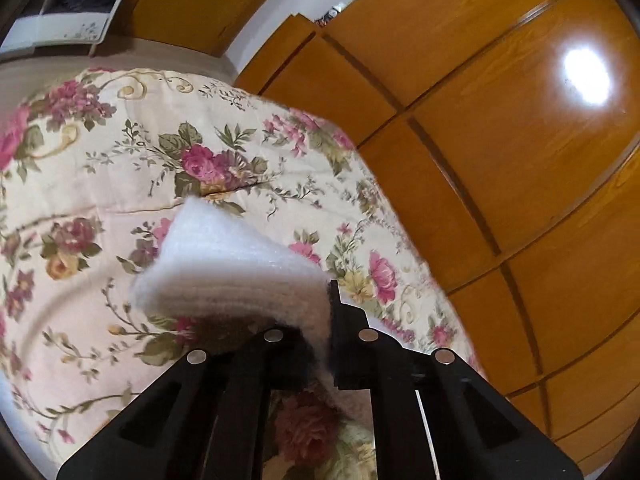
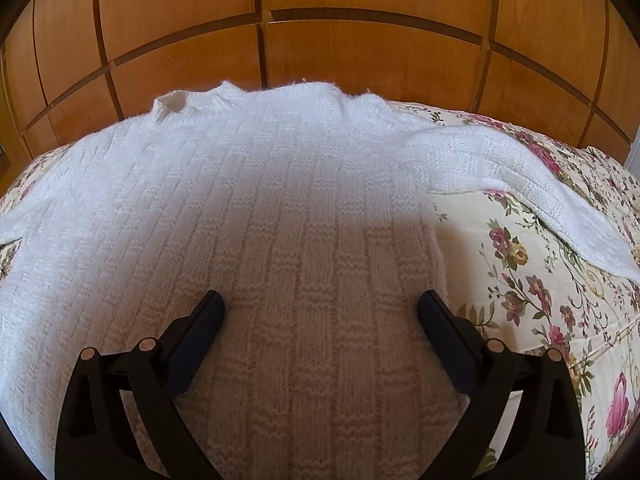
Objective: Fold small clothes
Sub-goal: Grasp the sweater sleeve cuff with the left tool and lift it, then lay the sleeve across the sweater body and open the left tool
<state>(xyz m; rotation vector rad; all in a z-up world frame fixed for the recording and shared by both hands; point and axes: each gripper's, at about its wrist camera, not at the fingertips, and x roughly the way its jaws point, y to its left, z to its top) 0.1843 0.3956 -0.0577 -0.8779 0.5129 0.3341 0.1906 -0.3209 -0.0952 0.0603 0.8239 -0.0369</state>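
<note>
The left gripper (image 1: 316,320) is clenching a bunched fold of the white knitted sweater (image 1: 236,268), its black fingers (image 1: 344,340) pressed tight together with the fuzzy fabric squeezed between them. The held piece is rising from the jaws as a soft, pale wedge, lifted clear of the floral bedspread (image 1: 120,168) that is lying beneath and behind it. The knit there is looking fluffy and slightly blurred, with faint horizontal ribs showing near the pinch. Beyond the bed, glossy wooden wardrobe doors (image 1: 500,140) are catching a bright spot of light.

The right gripper (image 2: 320,308) is hovering with its jaws spread wide and nothing between them, its two dark fingers (image 2: 204,320) framing the lower body of the sweater (image 2: 260,200) from above. The garment is lying spread across the bedspread (image 2: 540,300), filling most of the right wrist view. It is showing a basket-weave pattern of vertical columns with alternating raised bands. Its ribbed collar (image 2: 172,106) is sitting at the far edge, toward the wooden wardrobe panels (image 2: 360,40). One sleeve (image 2: 520,184) is stretching out to the right and draping down over the pink and cream flowers of the cover, its cuff end reaching the edge of view.
</note>
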